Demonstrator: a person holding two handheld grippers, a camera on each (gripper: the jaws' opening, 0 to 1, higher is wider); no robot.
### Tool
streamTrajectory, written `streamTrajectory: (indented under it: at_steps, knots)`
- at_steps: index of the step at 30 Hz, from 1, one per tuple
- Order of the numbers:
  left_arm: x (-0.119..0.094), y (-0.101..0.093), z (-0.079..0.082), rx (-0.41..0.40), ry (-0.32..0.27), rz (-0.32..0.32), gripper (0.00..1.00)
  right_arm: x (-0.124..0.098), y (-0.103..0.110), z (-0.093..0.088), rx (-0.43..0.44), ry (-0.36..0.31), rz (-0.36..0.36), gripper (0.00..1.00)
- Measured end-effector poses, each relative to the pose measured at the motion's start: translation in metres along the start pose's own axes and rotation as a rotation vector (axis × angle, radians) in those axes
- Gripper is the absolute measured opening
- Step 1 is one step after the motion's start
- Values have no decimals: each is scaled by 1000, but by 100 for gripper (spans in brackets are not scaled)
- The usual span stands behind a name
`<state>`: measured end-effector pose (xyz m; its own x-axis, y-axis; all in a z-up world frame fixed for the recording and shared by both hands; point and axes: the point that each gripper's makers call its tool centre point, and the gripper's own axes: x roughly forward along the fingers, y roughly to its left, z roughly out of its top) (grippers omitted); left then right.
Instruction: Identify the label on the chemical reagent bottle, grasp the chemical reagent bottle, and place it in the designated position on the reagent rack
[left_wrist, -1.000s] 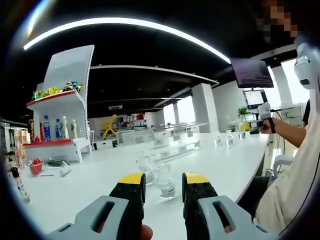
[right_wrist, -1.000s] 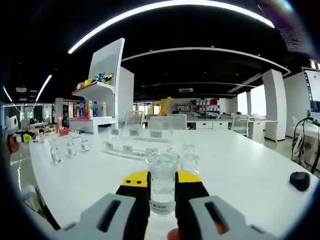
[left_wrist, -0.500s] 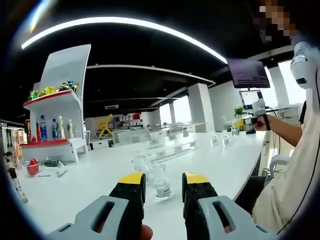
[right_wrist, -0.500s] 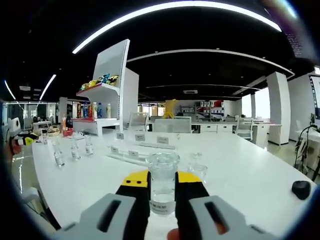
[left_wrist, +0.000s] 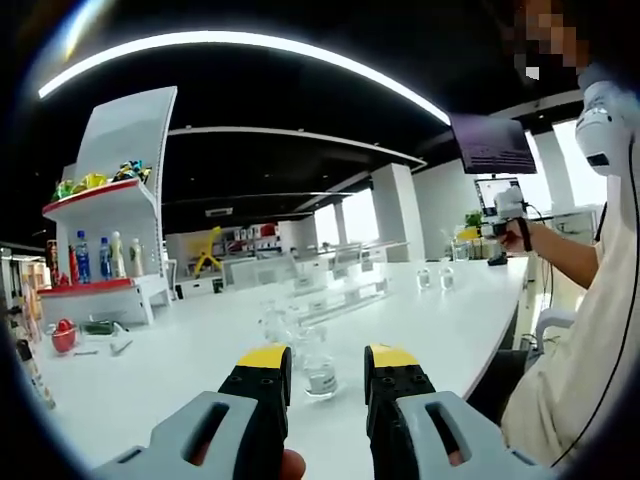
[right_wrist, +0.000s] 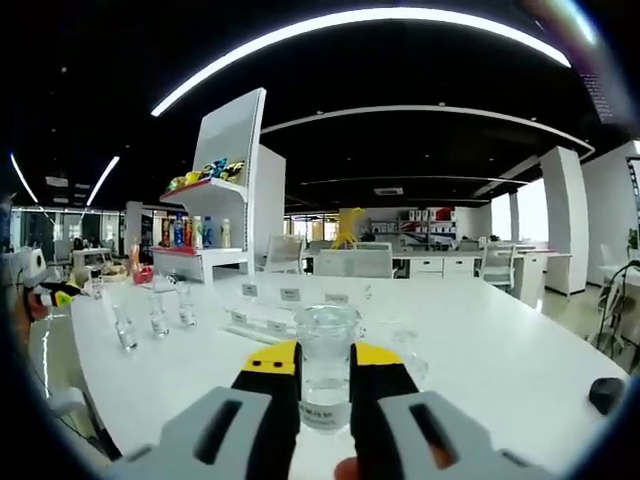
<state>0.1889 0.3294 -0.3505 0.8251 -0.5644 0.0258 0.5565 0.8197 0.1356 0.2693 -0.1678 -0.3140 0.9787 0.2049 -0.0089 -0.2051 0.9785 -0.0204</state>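
Note:
My right gripper (right_wrist: 325, 365) is shut on a clear glass reagent bottle (right_wrist: 326, 350) with a white label low on its side, held upright above the white table (right_wrist: 480, 350). Beyond it lies the clear reagent rack (right_wrist: 290, 310) with small label cards. Another clear bottle (right_wrist: 405, 345) stands just right of the jaws. My left gripper (left_wrist: 327, 365) is open above the table, and a small labelled bottle (left_wrist: 320, 375) stands on the table beyond its tips. The rack (left_wrist: 345, 295) shows further back. A person's hand holds the right gripper (left_wrist: 497, 210) up at the right.
Three small bottles (right_wrist: 158, 315) stand in a row left of the rack, and two (left_wrist: 432, 278) show far along the table. A white shelf unit (right_wrist: 215, 215) with drinks stands behind. A black mouse (right_wrist: 605, 392) lies at the right edge. A red object (left_wrist: 66, 335) sits at the left.
Both views have drifted slightly with the hands. The right gripper keeps its hold on the bottle. In the left gripper view the hand with the right gripper has shifted a little left and up.

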Motion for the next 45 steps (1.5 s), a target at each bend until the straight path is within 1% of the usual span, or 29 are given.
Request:
streamTrajectory:
  at_steps: [5,11,21,28,32,39,45]
  knots:
    - [-1,0,0,-3,-5,-4,30,3,5,7,19,-7,14,18]
    - [-1,0,-1,-1,2,-4,30,10,9,13,3,-8,25,18]
    - [-2,-1,1,9,2,-4,30,23,14,16,21,-13,43,18]
    - [2,-3,-4,10,14,-13,30,34,21,25,26,-9,56,18]
    - [4,-4,-10,24,43,-21,30,45,30,30,11,-8,66,18]
    - [3,-4,-10,17,40,-32,30,70,43,41,-11,-15,92,18]
    - [1,-2,-8,11,32,-30,30,92,53,41,-14,-2,105,18]
